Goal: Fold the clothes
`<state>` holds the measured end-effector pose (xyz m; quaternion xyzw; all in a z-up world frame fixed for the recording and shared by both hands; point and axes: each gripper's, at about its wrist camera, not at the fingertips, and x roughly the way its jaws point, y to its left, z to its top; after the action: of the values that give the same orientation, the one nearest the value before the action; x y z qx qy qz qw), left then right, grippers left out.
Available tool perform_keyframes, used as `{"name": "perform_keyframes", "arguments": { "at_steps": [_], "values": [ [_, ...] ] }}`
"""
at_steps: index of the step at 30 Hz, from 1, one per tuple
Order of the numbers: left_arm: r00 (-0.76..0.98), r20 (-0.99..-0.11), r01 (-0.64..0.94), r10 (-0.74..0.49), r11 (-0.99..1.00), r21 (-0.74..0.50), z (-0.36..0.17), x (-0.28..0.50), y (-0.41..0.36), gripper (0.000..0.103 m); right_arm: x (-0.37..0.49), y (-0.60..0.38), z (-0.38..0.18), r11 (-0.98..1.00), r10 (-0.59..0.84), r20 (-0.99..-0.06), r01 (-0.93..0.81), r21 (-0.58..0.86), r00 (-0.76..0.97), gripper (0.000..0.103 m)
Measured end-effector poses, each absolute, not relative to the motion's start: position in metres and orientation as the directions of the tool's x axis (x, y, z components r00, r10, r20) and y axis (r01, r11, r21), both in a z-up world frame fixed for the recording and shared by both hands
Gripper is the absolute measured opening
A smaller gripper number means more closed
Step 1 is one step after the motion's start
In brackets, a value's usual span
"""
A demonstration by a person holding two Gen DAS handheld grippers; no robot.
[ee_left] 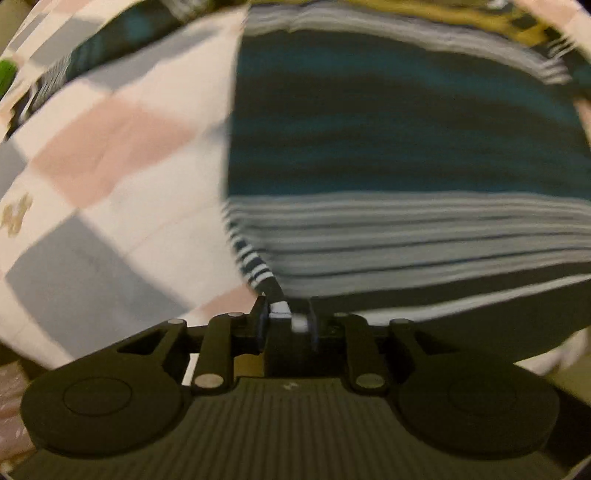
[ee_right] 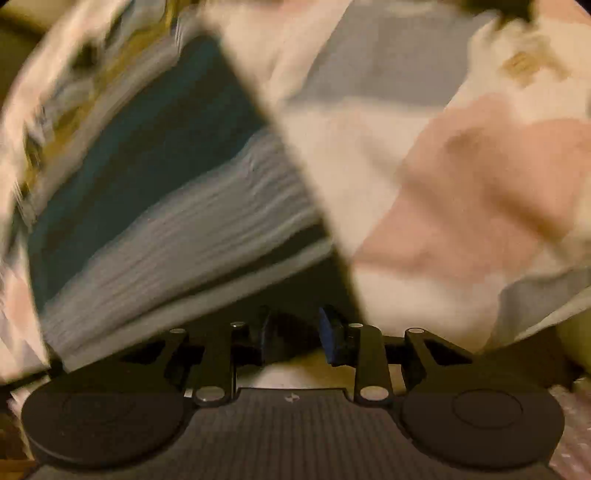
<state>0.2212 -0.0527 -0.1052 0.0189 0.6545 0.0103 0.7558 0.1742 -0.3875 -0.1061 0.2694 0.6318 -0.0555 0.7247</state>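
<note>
A striped garment (ee_left: 388, 147) in dark navy, teal and grey-white bands lies spread over a checked sheet (ee_left: 110, 155). My left gripper (ee_left: 286, 317) is shut on the garment's near left corner, a striped edge pinched between its pads. In the right wrist view the same garment (ee_right: 155, 192) runs diagonally at the left, and my right gripper (ee_right: 295, 332) is shut on its dark near corner. Both views are motion-blurred.
The sheet (ee_right: 461, 166) has pink, grey and white squares and covers the surface around the garment. A yellowish patterned cloth (ee_left: 498, 22) lies beyond the garment's far edge. A green item (ee_left: 7, 74) shows at the far left.
</note>
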Motion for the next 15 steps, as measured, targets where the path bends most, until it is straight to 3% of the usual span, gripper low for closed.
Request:
{"name": "perform_keyframes", "arguments": {
  "at_steps": [6, 15],
  "values": [
    [0.265, -0.962, 0.003, -0.059, 0.998, -0.060, -0.065, 0.275, -0.109, 0.018, 0.179, -0.485, -0.058, 0.731, 0.167, -0.871, 0.535, 0.423, 0.461, 0.040],
    [0.307, -0.937, 0.021, -0.169, 0.985, -0.171, -0.047, 0.328, -0.250, 0.030, 0.214, -0.637, -0.068, 0.653, 0.097, -0.814, 0.580, 0.486, 0.573, 0.048]
  ]
}}
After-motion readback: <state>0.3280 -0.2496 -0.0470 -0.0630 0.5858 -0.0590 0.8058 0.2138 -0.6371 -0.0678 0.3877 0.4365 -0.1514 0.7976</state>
